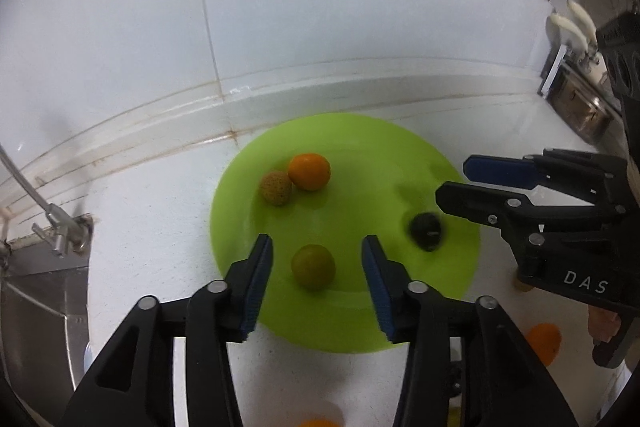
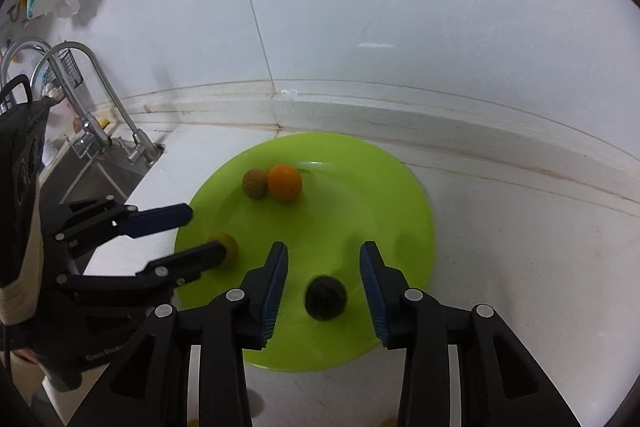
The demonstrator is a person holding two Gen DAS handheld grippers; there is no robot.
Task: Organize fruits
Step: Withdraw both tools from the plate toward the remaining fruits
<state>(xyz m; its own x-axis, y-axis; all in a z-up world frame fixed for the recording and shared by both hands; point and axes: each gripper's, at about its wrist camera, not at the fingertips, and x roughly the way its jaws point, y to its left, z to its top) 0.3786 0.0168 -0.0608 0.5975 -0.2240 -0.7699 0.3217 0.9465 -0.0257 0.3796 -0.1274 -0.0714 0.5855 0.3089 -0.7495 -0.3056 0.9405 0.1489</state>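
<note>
While both tongs, left tongs (image 1: 317,269) and right tongs (image 2: 323,279), stand apart around a greenish orange (image 1: 313,267) and a dark round fruit (image 2: 325,297) on the green plate (image 1: 360,331), these small, firm fruits probably roll easily, so grip across the middle.

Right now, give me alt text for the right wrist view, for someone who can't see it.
The open right gripper hovers over a lime-green plate with a dark round fruit between its fingers. The open left gripper reaches in from the left beside a yellow-green fruit; an orange and a speckled brownish fruit sit together farther back.
</note>
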